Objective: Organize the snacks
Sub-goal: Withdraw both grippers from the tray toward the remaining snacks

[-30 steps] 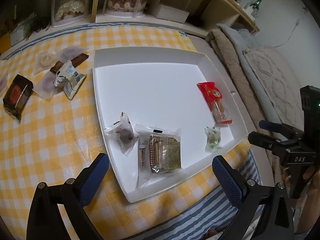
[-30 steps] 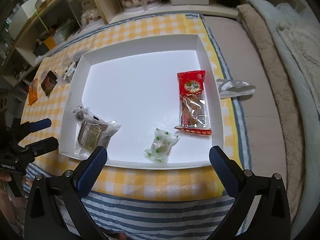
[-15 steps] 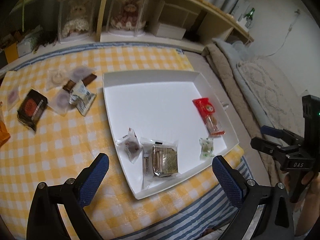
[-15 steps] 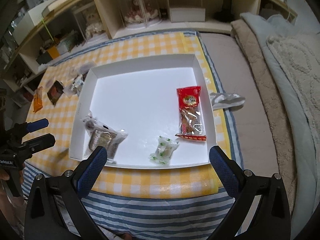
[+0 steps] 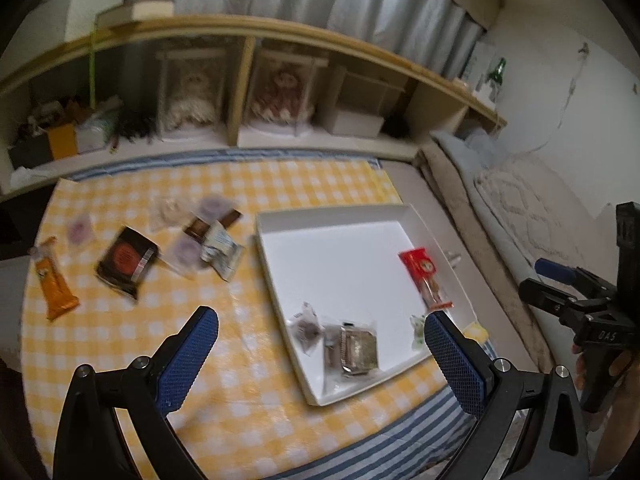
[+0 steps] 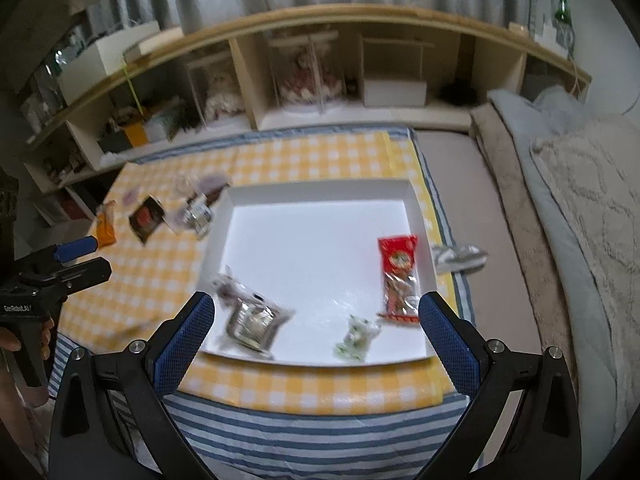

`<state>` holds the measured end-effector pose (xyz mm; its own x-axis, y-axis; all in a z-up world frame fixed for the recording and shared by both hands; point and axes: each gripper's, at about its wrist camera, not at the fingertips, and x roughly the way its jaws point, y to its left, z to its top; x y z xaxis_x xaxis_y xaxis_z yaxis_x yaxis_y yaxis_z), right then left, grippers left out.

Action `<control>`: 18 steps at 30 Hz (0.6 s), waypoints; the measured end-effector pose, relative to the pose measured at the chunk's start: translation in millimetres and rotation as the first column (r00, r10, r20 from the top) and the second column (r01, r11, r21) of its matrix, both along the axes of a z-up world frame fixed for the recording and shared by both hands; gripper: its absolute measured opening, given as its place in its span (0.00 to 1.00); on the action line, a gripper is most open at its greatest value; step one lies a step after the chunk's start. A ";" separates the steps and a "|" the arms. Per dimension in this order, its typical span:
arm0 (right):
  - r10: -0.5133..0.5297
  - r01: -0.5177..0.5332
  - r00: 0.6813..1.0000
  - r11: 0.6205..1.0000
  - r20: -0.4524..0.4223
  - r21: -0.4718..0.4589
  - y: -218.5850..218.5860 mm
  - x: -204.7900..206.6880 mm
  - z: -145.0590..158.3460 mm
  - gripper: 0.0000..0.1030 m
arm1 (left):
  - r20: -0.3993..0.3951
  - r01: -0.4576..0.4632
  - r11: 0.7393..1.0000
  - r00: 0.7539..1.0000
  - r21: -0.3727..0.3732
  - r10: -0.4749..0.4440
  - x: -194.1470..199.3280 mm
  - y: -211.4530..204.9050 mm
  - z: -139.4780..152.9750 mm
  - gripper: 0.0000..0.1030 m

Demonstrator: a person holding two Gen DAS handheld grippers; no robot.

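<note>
A: What is lying where, biggest first?

B: The yellow checked cloth (image 5: 132, 344) is covering the table. The white tray (image 5: 344, 236) is sitting on its right half. Four packets are lying inside it: a red one (image 5: 424, 276) along the right wall, a gold one (image 5: 358, 350) and a small dark one (image 5: 306, 326) near the near-left wall, a green candy (image 6: 356, 336) by the near edge.

A: And what is waiting outside the tray?

B: Loose snacks are lying left of the tray on the cloth: a black pack (image 5: 126, 260), an orange bar (image 5: 54, 280) farthest left, and a blurred cluster just beside the tray's far-left corner.

A: Grippers?

B: The left gripper (image 5: 320, 354) is hanging with jaws spread wide, holding nothing. The right gripper (image 6: 316, 340) is likewise gaping wide and empty, hovering over the tray's near edge.

A: Which one is nearer the loose snacks?

B: The left one, I judge. They are lying ahead of it and to its left, well apart from both. The orange bar's long axis is running near-to-far, slightly tilted, so a grasp across its width looks likely. The black pack is lying slanted.
</note>
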<state>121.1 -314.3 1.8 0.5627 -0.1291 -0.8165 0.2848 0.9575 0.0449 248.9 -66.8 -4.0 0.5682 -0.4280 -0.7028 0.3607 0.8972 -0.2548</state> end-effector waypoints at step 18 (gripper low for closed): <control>0.100 -0.100 0.983 0.995 0.156 -0.009 89.9 76.3 10.3 1.00 | 0.119 -0.292 0.955 0.948 -0.047 0.295 -33.8 135.6 37.5 1.00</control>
<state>197.4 -224.4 12.1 0.6935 -0.0668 -0.7174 0.1773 0.9809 0.0800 215.1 68.8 33.5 0.7532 -0.2478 -0.6093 0.1126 0.9612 -0.2517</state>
